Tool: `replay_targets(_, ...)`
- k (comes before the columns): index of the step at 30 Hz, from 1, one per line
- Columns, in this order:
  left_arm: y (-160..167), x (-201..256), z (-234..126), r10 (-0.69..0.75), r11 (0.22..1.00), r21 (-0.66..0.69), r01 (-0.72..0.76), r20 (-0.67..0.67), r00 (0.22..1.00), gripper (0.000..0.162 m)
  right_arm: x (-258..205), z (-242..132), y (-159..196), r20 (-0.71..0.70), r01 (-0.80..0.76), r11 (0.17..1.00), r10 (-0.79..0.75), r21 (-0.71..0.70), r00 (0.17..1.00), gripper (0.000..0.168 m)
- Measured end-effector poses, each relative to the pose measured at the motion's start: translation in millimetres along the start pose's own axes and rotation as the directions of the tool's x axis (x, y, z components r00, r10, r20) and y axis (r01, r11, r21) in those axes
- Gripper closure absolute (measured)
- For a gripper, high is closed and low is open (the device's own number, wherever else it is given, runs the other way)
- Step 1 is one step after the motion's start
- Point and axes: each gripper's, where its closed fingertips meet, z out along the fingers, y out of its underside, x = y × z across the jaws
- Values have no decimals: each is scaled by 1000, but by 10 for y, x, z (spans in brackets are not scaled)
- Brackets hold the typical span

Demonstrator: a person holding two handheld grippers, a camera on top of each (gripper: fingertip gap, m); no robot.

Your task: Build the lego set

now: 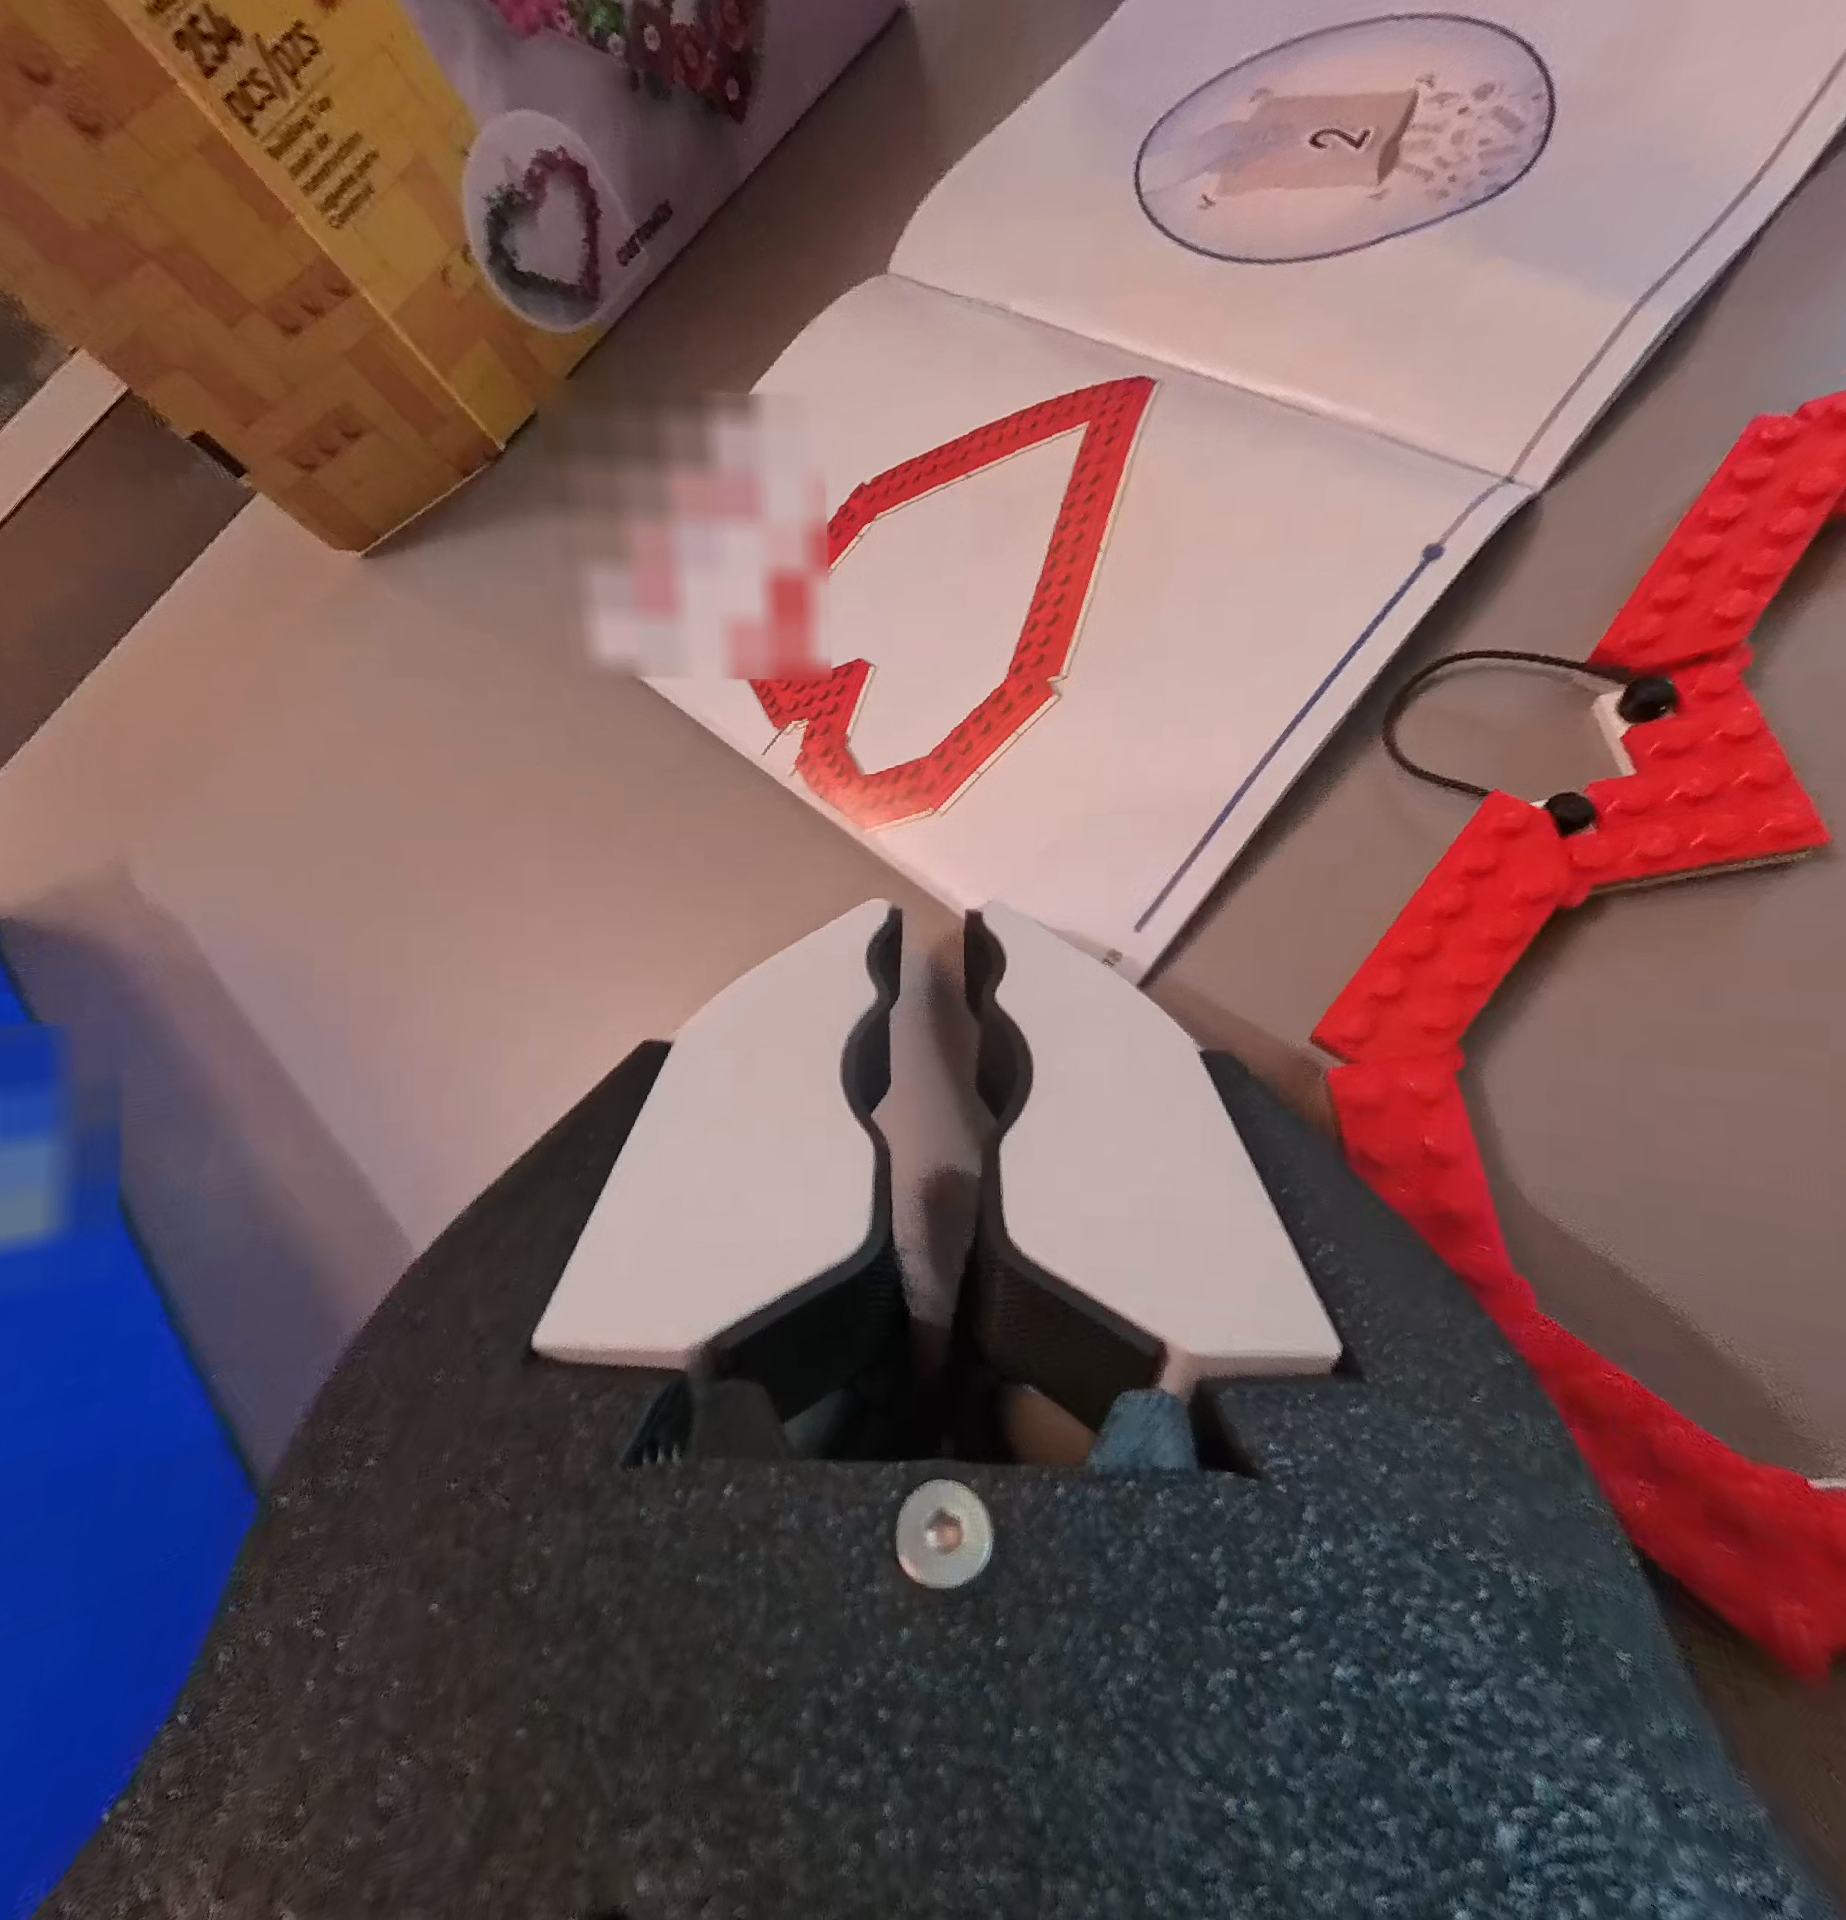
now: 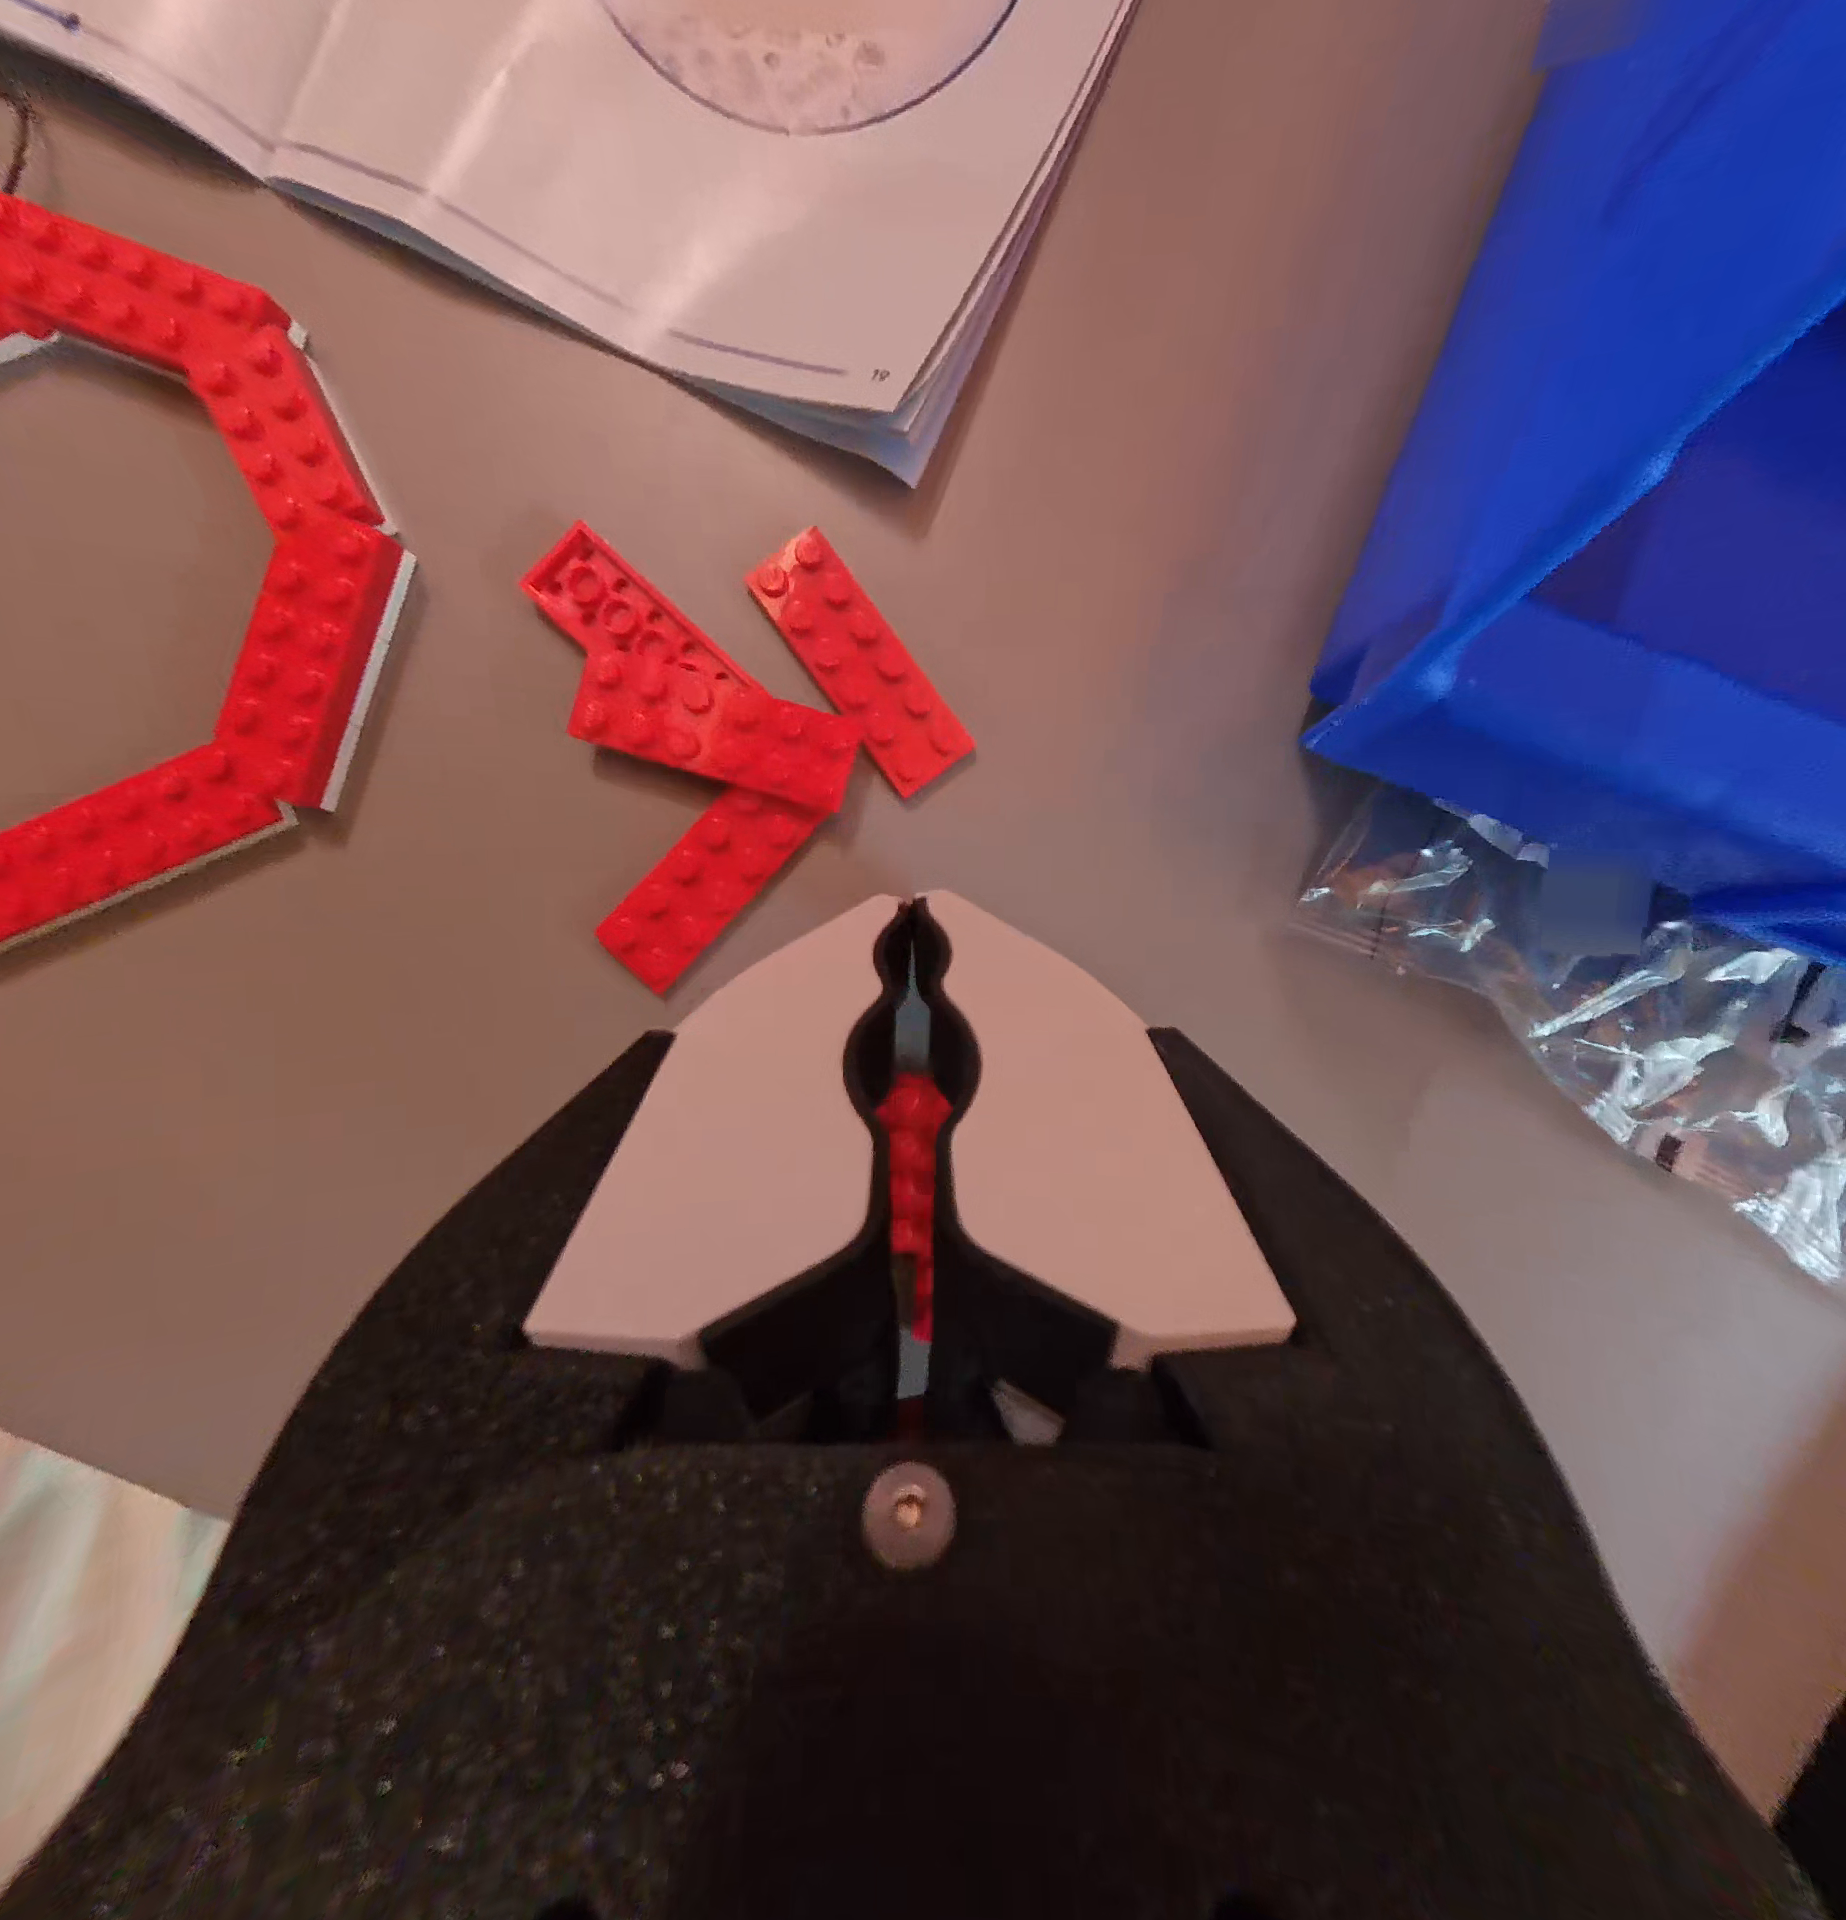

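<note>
My left gripper (image 1: 931,914) hovers over the table by the near corner of the open instruction booklet (image 1: 1158,582). Its jaws stand slightly apart with only table and paper showing between them. The red heart-shaped plate frame (image 1: 1584,935) lies to its right, with a black cord (image 1: 1418,717) looped at its notch. In the right wrist view, my right gripper (image 2: 914,906) has its tips together. A red studded plate (image 2: 914,1153) sits edge-on in the slit between its fingers. Several loose red plates (image 2: 753,717) lie just ahead and left of its tips. The heart frame also shows at the left of this view (image 2: 275,644).
A yellow and lilac set box (image 1: 275,229) stands at the back left. A blue bag (image 2: 1677,468) lies to the right of the right gripper, with a crumpled clear plastic bag (image 2: 1677,1049) under its edge. The booklet also shows in the right wrist view (image 2: 690,208).
</note>
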Motion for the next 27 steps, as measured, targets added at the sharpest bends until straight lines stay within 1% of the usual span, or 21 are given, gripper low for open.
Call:
replay_targets(2, -42, -25, -38, -27, 999, 29, 27, -4, 1000, 151, 31, -37, -14, -20, 38, 999, -38, 12, 999, 166)
replay_targets(6, -236, -17, -173, -88, 986, 135, 94, -46, 995, 150, -88, -175, -236, 54, 166, 976, -175, 141, 983, 159)
replay_targets(7, -293, 26, -226, -113, 979, 163, 126, -87, 990, 150, -134, -206, -289, 84, 194, 966, -210, 174, 974, 158)
replay_targets(8, -361, 102, -292, -144, 966, 192, 173, -156, 977, 150, -190, -228, -331, 118, 221, 955, -247, 200, 962, 157)
replay_targets(9, -425, 212, -369, -173, 950, 214, 229, -252, 952, 150, -237, -236, -366, 139, 247, 944, -281, 220, 950, 155)
replay_targets(11, -489, 452, -533, -201, 926, 204, 319, -451, 870, 149, -317, -197, -394, 170, 314, 920, -357, 236, 919, 150)
replay_targets(12, -491, 521, -591, -212, 919, 189, 347, -505, 837, 147, -339, -153, -392, 178, 350, 908, -393, 228, 902, 148)
replay_targets(13, -479, 553, -625, -222, 914, 180, 363, -528, 820, 146, -349, -103, -381, 184, 387, 897, -426, 211, 886, 145)
replay_targets(14, -457, 563, -647, -225, 913, 178, 367, -530, 817, 146, -362, -59, -367, 195, 424, 885, -458, 192, 867, 141)
replay_targets(17, -364, 539, -680, -215, 921, 185, 343, -494, 842, 146, -384, 24, -352, 209, 513, 844, -535, 155, 819, 136)
replay_targets(19, -324, 539, -715, -211, 922, 189, 339, -490, 846, 146, -373, 65, -345, 207, 559, 818, -576, 136, 791, 136)
replay_targets(22, -333, 544, -781, -216, 908, 206, 364, -513, 831, 144, -341, 140, -293, 222, 603, 792, -607, 92, 763, 136)
replay_targets(24, -396, 457, -814, -258, 873, 241, 424, -510, 820, 140, -339, 149, -304, 232, 599, 794, -604, 98, 763, 144)
replay_targets(27, -476, 223, -843, -371, 780, 291, 554, -497, 784, 140, -297, 162, -313, 212, 609, 787, -615, 99, 760, 149)
